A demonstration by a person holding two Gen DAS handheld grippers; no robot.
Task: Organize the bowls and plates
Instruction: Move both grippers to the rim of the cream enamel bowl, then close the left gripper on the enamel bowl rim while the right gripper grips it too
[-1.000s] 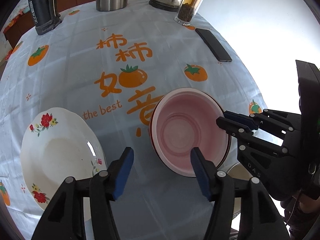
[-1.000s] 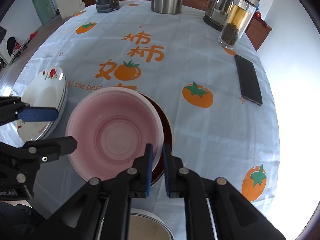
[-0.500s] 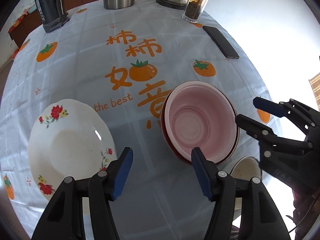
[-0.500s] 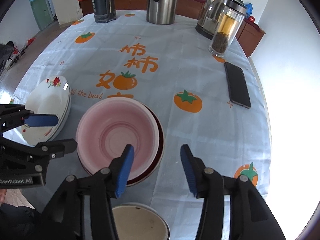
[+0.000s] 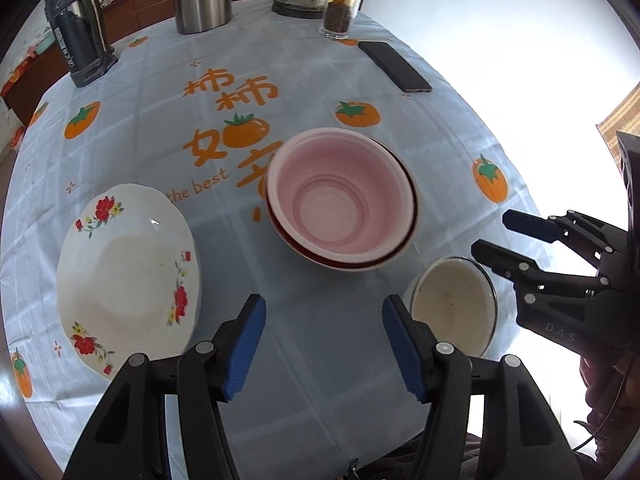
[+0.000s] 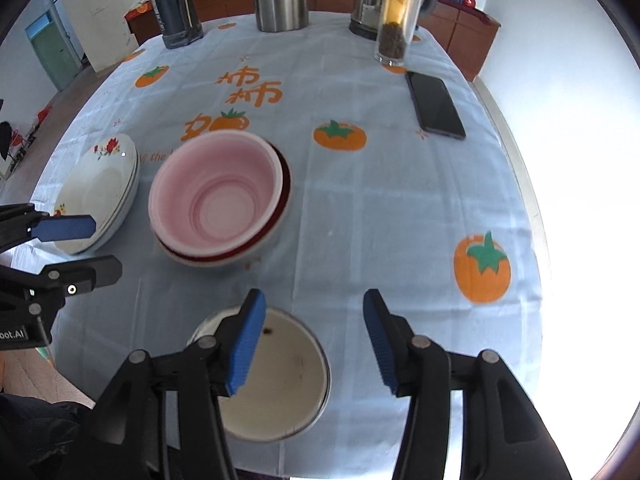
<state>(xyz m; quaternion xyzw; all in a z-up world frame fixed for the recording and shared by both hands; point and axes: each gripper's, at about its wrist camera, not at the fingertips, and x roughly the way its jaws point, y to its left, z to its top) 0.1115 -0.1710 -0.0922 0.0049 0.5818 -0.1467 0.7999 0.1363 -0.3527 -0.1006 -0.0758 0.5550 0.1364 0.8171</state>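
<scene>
Pink bowl (image 5: 340,208) nested in a red-rimmed bowl (image 5: 404,240) mid-table, flowered plates (image 5: 124,276) left, cream bowl (image 6: 276,376) near edge. Left gripper (image 5: 324,348) wide, empty; right gripper (image 6: 312,340) parted, empty.

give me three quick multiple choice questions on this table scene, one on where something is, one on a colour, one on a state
1. Where does the pink bowl sit?
A. nested in a dark red bowl
B. on the floral plates
C. beside the phone

2. What colour is the tablecloth?
A. plain white
B. pale blue with orange fruit
C. green

3. How is the right gripper?
A. shut on the pink bowl
B. shut on the small bowl
C. open, holding nothing

Answers: 1 A, a dark red rim shows under it; 2 B, orange fruit prints dot the blue cloth; 3 C, its blue pads stand apart with nothing between them.
</scene>
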